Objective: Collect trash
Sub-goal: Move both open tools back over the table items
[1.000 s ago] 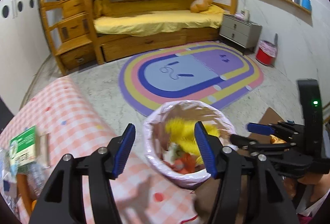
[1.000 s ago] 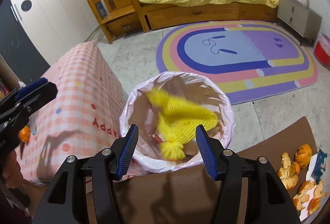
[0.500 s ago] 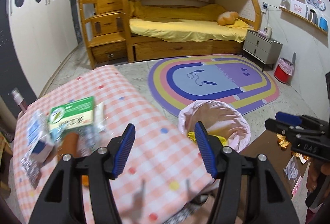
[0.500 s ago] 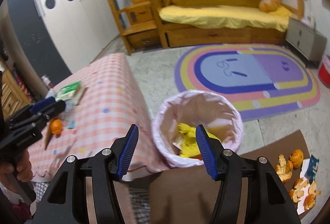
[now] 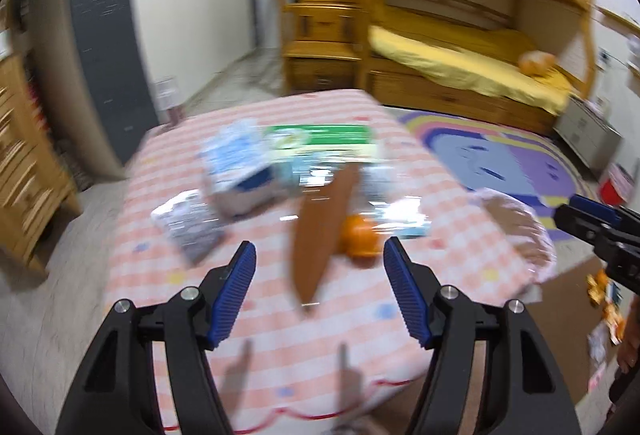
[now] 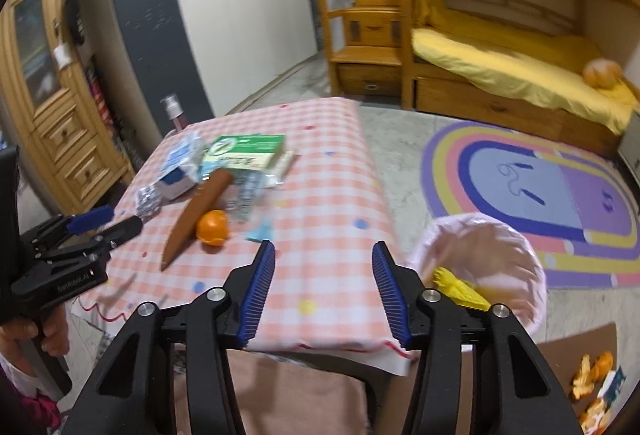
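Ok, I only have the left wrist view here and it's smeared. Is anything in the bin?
Observer: Yes. The right wrist view looks into the bin; a yellow bundle lies inside.
Reviewer: Is the right gripper carrying anything? I only see its tip.
Observer: No. The right gripper is open and empty, above the near edge of the table.
Reviewer: Where does the left one sit?
Observer: Seen from the right wrist, the left gripper is at the table's left side, near the silvery packet, short of the orange.
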